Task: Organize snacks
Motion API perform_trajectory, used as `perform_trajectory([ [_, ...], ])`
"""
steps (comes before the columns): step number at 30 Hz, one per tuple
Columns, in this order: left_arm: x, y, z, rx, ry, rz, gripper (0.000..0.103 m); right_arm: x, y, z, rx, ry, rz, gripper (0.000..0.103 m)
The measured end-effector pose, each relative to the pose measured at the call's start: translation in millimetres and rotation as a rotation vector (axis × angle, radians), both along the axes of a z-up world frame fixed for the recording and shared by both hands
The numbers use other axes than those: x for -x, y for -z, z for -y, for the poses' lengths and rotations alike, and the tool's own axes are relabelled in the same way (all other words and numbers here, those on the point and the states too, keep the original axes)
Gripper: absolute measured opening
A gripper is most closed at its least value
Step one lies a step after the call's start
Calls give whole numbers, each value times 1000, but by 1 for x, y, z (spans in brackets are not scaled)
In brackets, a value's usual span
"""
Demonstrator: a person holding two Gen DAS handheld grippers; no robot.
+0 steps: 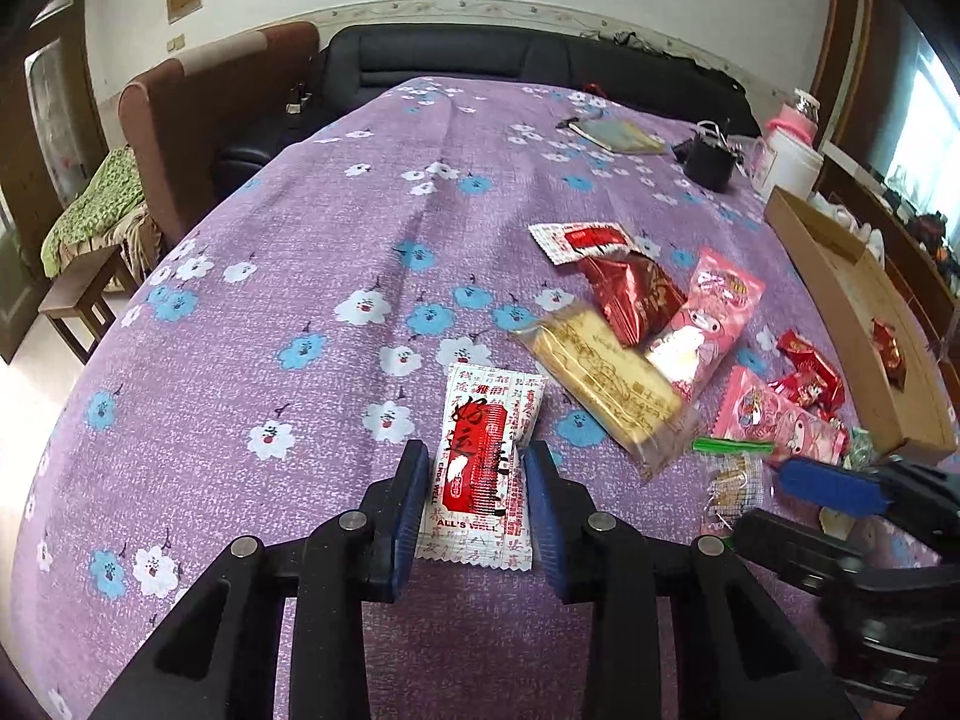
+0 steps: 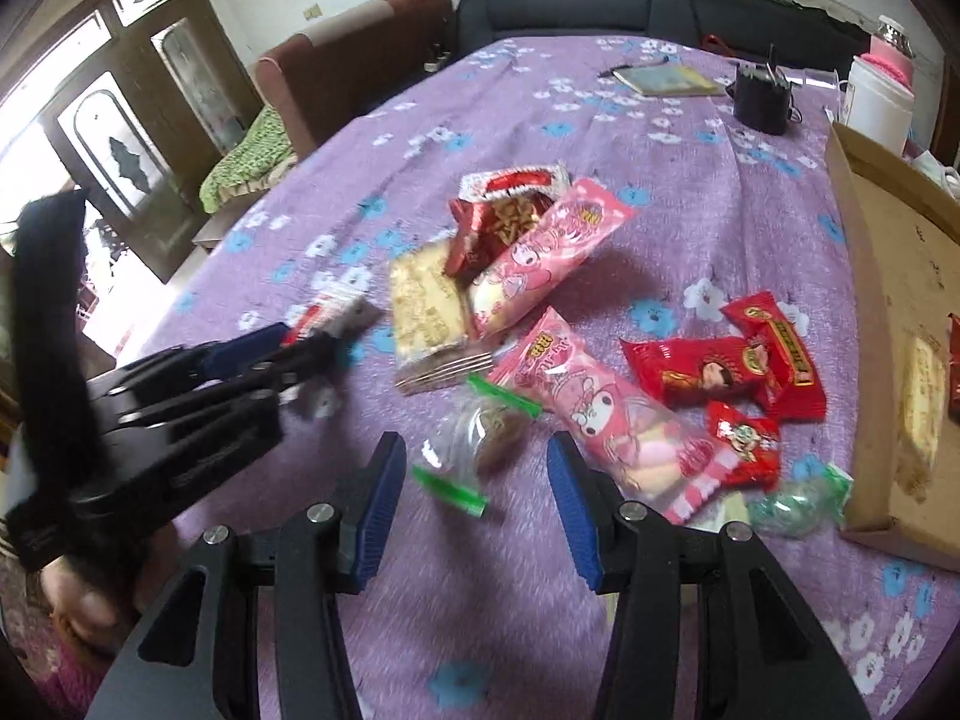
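Both L fingers (image 1: 414, 498) on white-red packet (image 1: 483, 468)

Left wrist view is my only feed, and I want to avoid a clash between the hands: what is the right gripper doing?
Observer: The right gripper is open. A clear packet with green ends lies on the cloth between its fingers, and the pads are not pressing on it.
Operator: Does the cardboard tray hold anything besides that red packet?
Observer: Yes, a pale biscuit packet lies flat inside it, next to the red one.
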State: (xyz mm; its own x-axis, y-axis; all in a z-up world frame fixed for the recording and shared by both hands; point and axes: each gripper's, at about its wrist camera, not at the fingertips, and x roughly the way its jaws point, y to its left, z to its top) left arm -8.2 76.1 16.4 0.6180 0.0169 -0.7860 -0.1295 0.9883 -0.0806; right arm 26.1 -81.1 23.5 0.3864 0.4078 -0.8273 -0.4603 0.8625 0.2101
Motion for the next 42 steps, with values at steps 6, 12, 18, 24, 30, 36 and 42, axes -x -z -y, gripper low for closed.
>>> perform_trajectory([
  [6, 0, -1, 2, 6, 11, 5, 35, 6, 9, -4, 13, -45, 64, 20],
  [12, 4, -7, 7, -26, 15, 41, 35, 13, 7, 4, -58, -71, 112, 20],
  [18, 8, -13, 7, -34, 4, 85, 35, 13, -7, 14, -113, -53, 161, 20],
  [24, 11, -20, 6, -48, -14, 126, 35, 10, -12, 21, -142, -26, 186, 20],
  [30, 14, -24, 10, -97, -34, 161, 35, 12, -14, 22, -153, -18, 205, 20],
  [36, 17, -26, 9, -111, -47, 177, 35, 12, -14, 23, -154, -5, 208, 20],
  [42, 18, -26, 10, -118, -49, 180, 35, 10, -15, 26, -152, 13, 213, 20],
])
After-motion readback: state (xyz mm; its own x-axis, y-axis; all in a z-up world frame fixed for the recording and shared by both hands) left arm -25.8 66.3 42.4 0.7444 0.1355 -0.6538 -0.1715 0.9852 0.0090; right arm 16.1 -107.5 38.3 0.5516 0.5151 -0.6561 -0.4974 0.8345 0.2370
